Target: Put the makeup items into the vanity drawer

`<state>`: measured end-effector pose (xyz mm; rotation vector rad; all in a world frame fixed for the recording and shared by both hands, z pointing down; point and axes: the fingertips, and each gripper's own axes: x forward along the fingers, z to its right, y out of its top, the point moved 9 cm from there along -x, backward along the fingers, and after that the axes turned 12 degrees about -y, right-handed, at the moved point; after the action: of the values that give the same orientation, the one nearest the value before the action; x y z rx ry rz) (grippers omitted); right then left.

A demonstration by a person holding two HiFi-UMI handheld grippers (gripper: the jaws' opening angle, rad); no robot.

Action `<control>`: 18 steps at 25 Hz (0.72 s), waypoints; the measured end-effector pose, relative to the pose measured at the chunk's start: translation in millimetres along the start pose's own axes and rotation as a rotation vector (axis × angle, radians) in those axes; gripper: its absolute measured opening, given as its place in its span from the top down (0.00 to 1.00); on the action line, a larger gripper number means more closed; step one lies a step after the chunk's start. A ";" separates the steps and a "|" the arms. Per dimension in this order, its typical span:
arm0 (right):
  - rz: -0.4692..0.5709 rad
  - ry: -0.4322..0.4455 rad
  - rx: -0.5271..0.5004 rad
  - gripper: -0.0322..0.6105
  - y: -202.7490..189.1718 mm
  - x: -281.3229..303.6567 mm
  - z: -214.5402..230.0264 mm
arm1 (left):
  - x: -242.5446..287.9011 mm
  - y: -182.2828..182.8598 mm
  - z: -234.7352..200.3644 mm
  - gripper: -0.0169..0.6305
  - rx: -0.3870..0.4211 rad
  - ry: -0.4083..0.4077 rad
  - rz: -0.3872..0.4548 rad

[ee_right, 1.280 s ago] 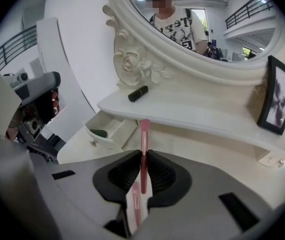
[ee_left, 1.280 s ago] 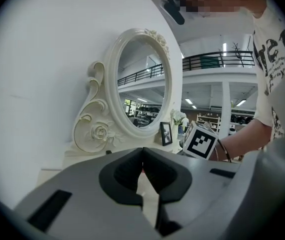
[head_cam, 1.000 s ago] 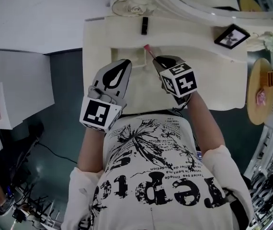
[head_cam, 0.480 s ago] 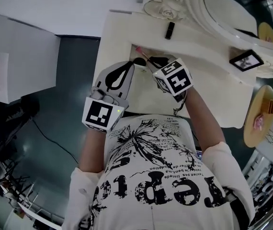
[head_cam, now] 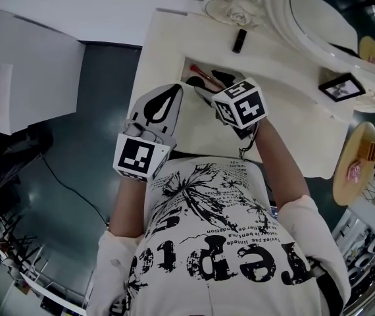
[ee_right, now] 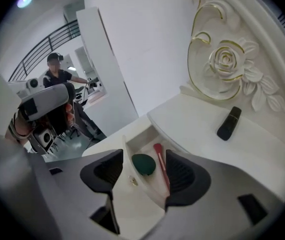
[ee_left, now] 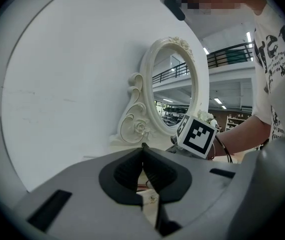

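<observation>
We count two items already in the open vanity drawer [ee_right: 141, 140]: one dark green makeup sponge [ee_right: 143, 164] and one red-handled brush [ee_right: 160, 164] beside it. One black lipstick tube [ee_right: 229, 123] waits on the vanity top [head_cam: 174, 45], at one o'clock from the drawer (a third of the job remains). Our right gripper [ee_right: 143, 173], its jaws just opened, hangs released over the brush; the left gripper [ee_left: 143, 159] is clenched on nothing.

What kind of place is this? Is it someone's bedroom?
Probably not a bedroom: more likely a big hall with a dressing corner set up. A cream vanity with a rose-carved mirror stands here, but a balcony railing and strip lights show behind.
</observation>
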<state>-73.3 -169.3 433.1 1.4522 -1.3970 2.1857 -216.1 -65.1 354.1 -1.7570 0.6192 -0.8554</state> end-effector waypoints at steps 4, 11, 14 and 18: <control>0.037 -0.064 -0.009 0.48 -3.8 -14.7 4.7 | 5.5 4.6 1.7 0.95 0.015 -0.037 0.004; 0.026 -0.172 0.127 0.50 -40.8 -47.2 31.2 | 28.7 10.5 12.4 0.95 0.043 -0.147 -0.005; -0.004 -0.228 0.194 0.51 -65.3 -61.4 43.8 | 42.0 12.6 20.4 0.95 0.058 -0.205 -0.015; -0.055 -0.276 0.268 0.52 -102.0 -74.3 52.6 | 60.2 12.1 36.3 0.95 0.071 -0.279 -0.031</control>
<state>57.2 -129.2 440.5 1.9240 -1.1512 2.2747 -150.6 -93.2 350.4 -1.7836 0.3744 -0.6294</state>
